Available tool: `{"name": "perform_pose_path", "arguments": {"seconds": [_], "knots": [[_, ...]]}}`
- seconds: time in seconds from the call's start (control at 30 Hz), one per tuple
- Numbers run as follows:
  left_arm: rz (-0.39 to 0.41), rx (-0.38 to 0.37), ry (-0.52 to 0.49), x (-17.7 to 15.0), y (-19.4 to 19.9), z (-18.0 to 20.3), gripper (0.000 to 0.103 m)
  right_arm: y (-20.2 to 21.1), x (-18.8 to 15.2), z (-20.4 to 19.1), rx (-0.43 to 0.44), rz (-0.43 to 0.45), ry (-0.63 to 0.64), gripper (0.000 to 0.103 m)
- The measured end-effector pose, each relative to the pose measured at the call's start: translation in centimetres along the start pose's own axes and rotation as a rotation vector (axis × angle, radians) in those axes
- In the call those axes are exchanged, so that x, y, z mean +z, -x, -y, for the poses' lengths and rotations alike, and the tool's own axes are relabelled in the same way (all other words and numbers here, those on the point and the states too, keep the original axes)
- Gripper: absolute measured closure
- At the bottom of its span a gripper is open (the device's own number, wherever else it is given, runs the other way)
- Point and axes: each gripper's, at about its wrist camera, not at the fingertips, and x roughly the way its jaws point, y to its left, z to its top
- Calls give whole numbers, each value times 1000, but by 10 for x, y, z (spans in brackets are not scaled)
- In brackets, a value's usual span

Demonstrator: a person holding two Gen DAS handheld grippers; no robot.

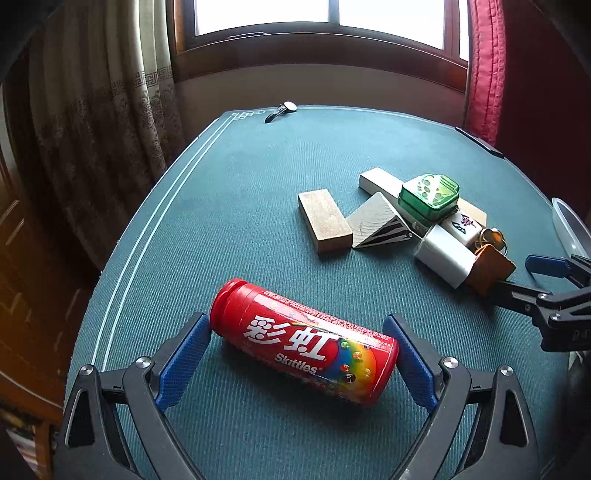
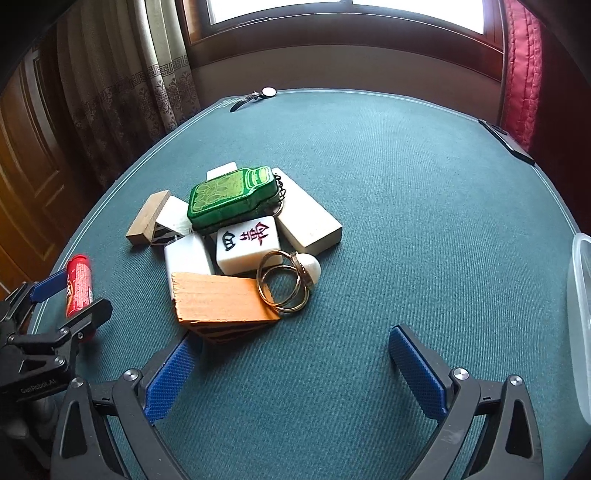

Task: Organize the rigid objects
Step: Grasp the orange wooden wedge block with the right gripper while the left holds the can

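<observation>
Left wrist view: left claw (image 1: 297, 363) spread wide, low, straddling the Skittles can (image 1: 304, 349).

Background stuff: green felt table (image 1: 258, 192) with white border lines down the left side. A wristwatch (image 1: 281, 110) sits at the far edge, top middle of the frame. Window (image 1: 325, 18) behind it, patterned beige curtain (image 1: 110, 110) upper left, red curtain (image 1: 485, 66) upper right. Dark flat gadget (image 2: 506, 142) on the right edge, can't tell what.
</observation>
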Motion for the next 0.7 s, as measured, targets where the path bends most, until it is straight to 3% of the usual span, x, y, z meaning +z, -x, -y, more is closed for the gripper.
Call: {"name": "perform_pose_path", "arguments": {"seconds": [0.33, 0.53, 0.7], "knots": [[-3, 5, -6, -1, 0, -1, 9, 10, -8, 58, -95, 18, -131, 0], [-6, 13, -14, -1, -2, 2, 9, 21, -16, 46, -7, 29, -114, 1], [-5, 9, -5, -2, -2, 2, 9, 27, -18, 11, 78, 44, -18, 13]]}}
